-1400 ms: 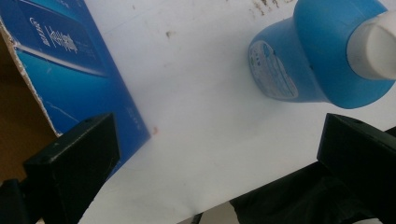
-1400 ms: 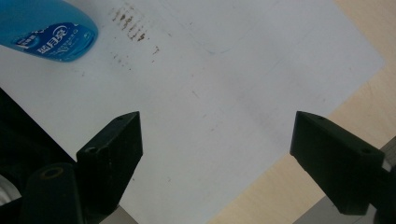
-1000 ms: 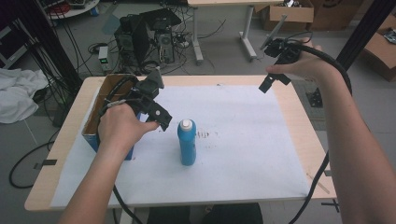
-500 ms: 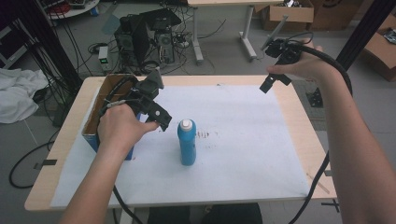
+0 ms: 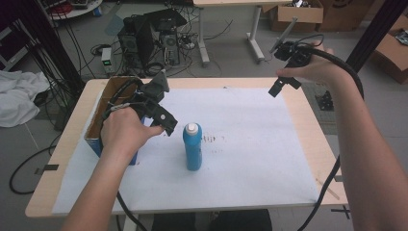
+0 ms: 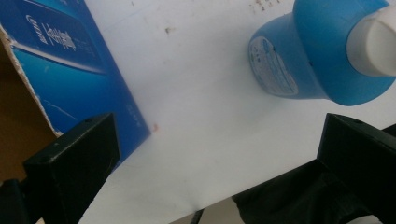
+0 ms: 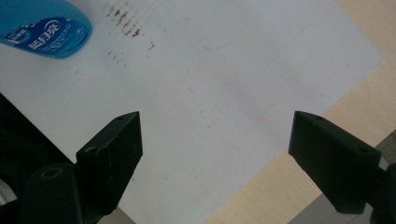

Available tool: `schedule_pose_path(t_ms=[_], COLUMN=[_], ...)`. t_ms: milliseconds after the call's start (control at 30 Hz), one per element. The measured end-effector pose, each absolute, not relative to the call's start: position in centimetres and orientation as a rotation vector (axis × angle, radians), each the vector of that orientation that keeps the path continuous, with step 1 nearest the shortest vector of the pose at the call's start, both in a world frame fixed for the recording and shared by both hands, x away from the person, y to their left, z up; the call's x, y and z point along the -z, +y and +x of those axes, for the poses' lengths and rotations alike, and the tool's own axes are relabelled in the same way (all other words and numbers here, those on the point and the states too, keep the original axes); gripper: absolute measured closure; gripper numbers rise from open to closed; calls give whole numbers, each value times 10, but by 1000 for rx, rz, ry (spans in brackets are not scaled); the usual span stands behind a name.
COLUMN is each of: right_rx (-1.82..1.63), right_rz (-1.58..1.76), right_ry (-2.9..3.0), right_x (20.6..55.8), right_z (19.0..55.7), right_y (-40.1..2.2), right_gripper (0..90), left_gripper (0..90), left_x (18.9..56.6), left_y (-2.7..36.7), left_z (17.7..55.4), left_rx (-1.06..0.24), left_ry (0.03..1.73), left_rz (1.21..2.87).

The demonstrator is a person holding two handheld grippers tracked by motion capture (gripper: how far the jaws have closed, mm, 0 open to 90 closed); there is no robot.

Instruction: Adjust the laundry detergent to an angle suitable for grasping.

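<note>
the left gripper [image 5: 161,118] is hovering low over the left part of the table, its jaws standing wide apart and gripping nothing. the left hand [image 5: 122,132] is wrapping the gripper body from behind, the wrist bent slightly, the forearm coming up from the bottom edge on a slant. in the left gripper view the blue bottle [image 6: 322,60] is sitting just beyond and to one side of the open jaws, apart from them, with white paper showing between.

the blue bottle [image 5: 193,147] is standing upright near the middle of the white paper sheet [image 5: 250,159], white cap [image 5: 192,128] on top, just beside the left gripper's tips. the blue cardboard box [image 5: 103,125] is lying along the left side of the table, open top up, partly behind the left hand; its blue wall [image 6: 70,60] is showing close to one jaw.

the right gripper [image 5: 281,86] is being held high above the far right corner of the table [image 5: 308,134], jaws pointing down and also wide open, empty. the right hand [image 5: 312,67] is gripping it with the arm reaching long from the lower right, cable trailing along the forearm. the right gripper view is looking down on paper with brown smudges [image 7: 123,18] near the bottle.
</note>
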State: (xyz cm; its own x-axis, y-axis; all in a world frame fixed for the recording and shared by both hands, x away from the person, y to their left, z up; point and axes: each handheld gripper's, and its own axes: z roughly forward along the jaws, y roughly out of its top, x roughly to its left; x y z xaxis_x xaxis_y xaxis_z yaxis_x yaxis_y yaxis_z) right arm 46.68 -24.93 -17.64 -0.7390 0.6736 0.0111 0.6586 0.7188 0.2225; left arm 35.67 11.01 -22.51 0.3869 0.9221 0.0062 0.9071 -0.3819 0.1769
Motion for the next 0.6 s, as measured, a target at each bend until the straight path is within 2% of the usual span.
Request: schedule_pose_path(t_ms=[600], right_rx=[-331], right_rz=[1094], right_ry=[2845], right_x=[179], right_z=[466], right_y=[-251], right_gripper=[164], left_gripper=[1], left_x=[223], left_y=[111], left_z=[356], left_rx=[-153], left_ry=[1649], left_rz=[2489])
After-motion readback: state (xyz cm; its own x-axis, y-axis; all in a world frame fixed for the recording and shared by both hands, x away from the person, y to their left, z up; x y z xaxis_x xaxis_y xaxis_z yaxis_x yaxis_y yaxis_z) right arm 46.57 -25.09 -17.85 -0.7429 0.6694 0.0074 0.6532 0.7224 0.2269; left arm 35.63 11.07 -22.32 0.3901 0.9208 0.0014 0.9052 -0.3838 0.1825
